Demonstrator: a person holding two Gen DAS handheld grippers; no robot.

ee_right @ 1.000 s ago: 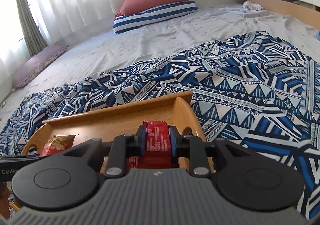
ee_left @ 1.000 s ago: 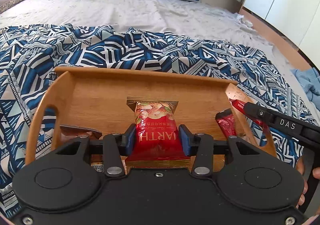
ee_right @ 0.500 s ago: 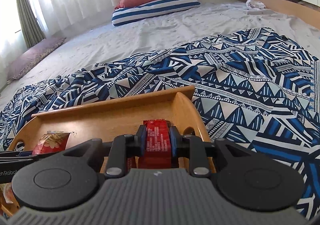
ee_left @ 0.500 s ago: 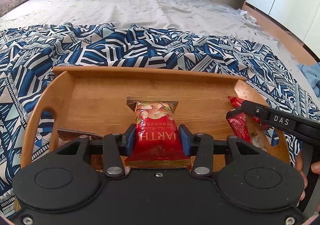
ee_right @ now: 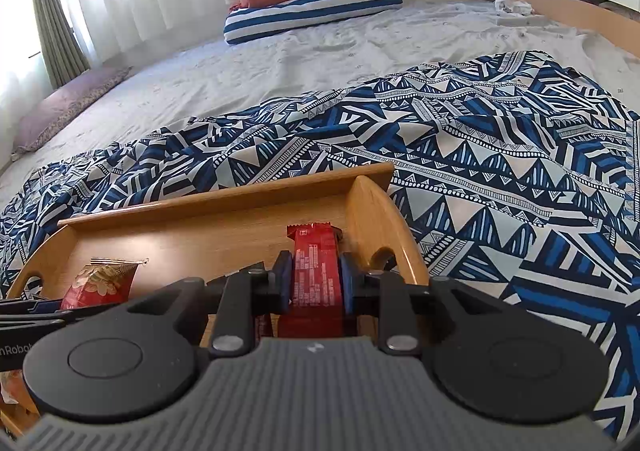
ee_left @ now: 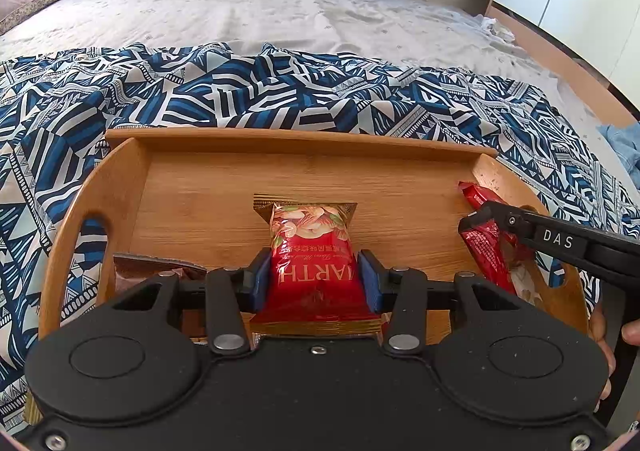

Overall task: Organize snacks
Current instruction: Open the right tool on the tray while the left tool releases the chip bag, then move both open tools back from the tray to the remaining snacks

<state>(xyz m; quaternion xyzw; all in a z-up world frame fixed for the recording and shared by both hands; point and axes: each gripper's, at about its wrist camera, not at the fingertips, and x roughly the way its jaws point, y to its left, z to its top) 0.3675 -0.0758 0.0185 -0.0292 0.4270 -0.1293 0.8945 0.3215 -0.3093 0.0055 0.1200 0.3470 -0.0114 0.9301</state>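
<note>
Bedroom setup: a wooden tray (ee_left: 192,179) sits on a blue patterned blanket (ee_left: 240,103) spread over the bed. Left tongs (ee_left: 312,279) are clamped on a red nut packet (ee_left: 310,251) mid-tray, its far end resting on the tray floor. Right tongs (ee_right: 313,283) are squeezed nearly closed around a slim red snack bar (ee_right: 314,251) at the tray's right end, beside the handle wall.

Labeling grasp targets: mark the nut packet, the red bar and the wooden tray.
nut packet (ee_left: 310,251), left wrist view, middle of its front.
red bar (ee_right: 316,271), right wrist view, printed back face.
wooden tray (ee_left: 280,139), left wrist view, far rim.
</note>
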